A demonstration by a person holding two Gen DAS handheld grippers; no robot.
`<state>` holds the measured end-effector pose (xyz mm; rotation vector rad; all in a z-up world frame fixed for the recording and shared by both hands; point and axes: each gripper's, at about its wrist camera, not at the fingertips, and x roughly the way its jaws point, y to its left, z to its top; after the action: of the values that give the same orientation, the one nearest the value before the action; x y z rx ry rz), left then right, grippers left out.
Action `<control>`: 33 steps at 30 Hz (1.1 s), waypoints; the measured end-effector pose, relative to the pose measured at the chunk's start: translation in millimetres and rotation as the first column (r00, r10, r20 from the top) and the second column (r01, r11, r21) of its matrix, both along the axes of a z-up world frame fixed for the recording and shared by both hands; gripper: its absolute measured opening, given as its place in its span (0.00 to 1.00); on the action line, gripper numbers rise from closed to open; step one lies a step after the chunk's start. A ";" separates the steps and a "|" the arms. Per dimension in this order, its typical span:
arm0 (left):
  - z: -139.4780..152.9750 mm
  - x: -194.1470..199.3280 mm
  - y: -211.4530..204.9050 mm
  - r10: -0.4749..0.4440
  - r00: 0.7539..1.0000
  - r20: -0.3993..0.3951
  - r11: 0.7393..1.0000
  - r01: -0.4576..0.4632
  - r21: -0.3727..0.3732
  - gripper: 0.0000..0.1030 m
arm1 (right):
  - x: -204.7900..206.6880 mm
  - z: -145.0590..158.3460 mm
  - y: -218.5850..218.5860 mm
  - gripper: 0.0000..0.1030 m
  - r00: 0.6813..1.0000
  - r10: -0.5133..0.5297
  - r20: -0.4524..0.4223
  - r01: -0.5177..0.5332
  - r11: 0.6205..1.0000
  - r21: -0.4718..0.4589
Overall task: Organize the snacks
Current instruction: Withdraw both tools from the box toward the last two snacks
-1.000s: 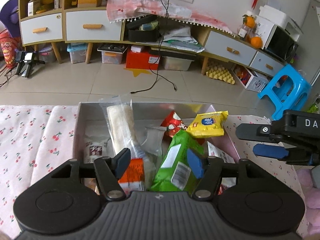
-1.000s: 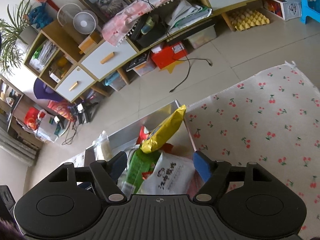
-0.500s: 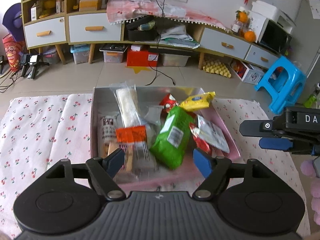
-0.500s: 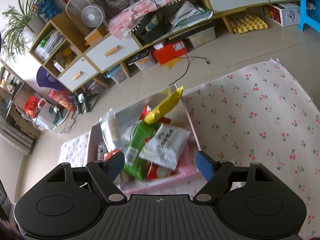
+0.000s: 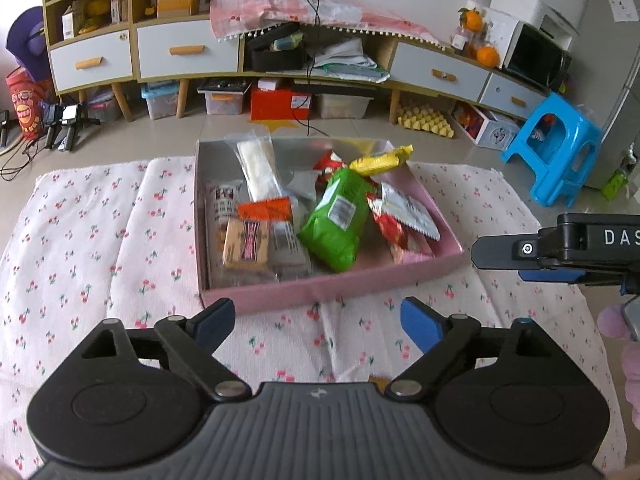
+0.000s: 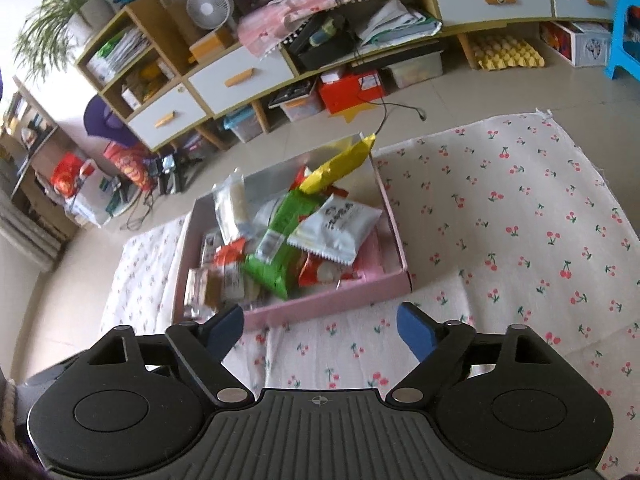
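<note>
Both the left claw [image 5: 318, 318] and the right claw [image 6: 320, 322] gape wide, empty, above the cherry-print cloth [image 5: 100, 240]; the pink snack box [image 5: 332, 290] sits at twelve o'clock.

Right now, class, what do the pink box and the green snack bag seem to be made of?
Pink box: probably matte cardboard, judging by its thin, flat, creased walls; the inside looks silvery. Green snack bag: likely glossy plastic film, wrinkled and shiny.
</note>
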<state>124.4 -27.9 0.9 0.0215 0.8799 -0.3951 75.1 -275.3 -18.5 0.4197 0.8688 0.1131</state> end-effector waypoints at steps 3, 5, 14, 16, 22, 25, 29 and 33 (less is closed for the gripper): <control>-3.2 -9.4 1.6 -0.010 1.000 -0.004 1.000 0.010 0.010 0.91 | -9.4 -2.7 5.9 0.85 1.000 0.027 0.002 -0.027 0.999 -0.017; -6.7 -15.8 4.4 -0.013 1.000 -0.006 1.000 0.013 0.011 0.94 | -14.8 -5.3 9.1 0.85 0.999 0.040 0.004 -0.040 0.999 -0.027; -24.8 -36.4 11.0 -0.061 0.998 -0.002 0.997 0.061 0.054 0.97 | -27.2 -32.7 19.9 0.85 0.995 0.083 -0.052 -0.087 0.992 -0.092; -29.6 -40.4 12.5 -0.071 0.997 -0.018 0.996 0.072 0.060 0.97 | -32.0 -36.4 24.0 0.85 0.993 0.106 -0.055 -0.112 0.986 -0.126; -38.7 -48.2 20.6 -0.086 0.994 -0.061 0.993 0.091 0.080 0.97 | -47.0 -49.3 31.0 0.85 0.979 0.161 -0.121 -0.178 0.973 -0.148; -42.0 -51.4 24.9 -0.092 0.993 -0.072 0.991 0.099 0.096 0.97 | -50.7 -56.8 34.8 0.85 0.970 0.169 -0.174 -0.191 0.974 -0.120; -46.6 -53.2 30.0 -0.095 0.992 -0.081 0.988 0.104 0.115 0.97 | -52.0 -62.3 45.4 0.85 0.962 0.179 -0.206 -0.207 0.971 -0.120; -48.1 -54.5 33.3 -0.103 0.991 -0.085 0.985 0.114 0.129 0.97 | -50.3 -65.9 57.0 0.85 0.958 0.185 -0.218 -0.218 0.966 -0.136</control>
<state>70.0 5.3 -47.2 0.1794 0.9843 -0.4404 24.8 -218.4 -84.4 0.1929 1.1143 0.1903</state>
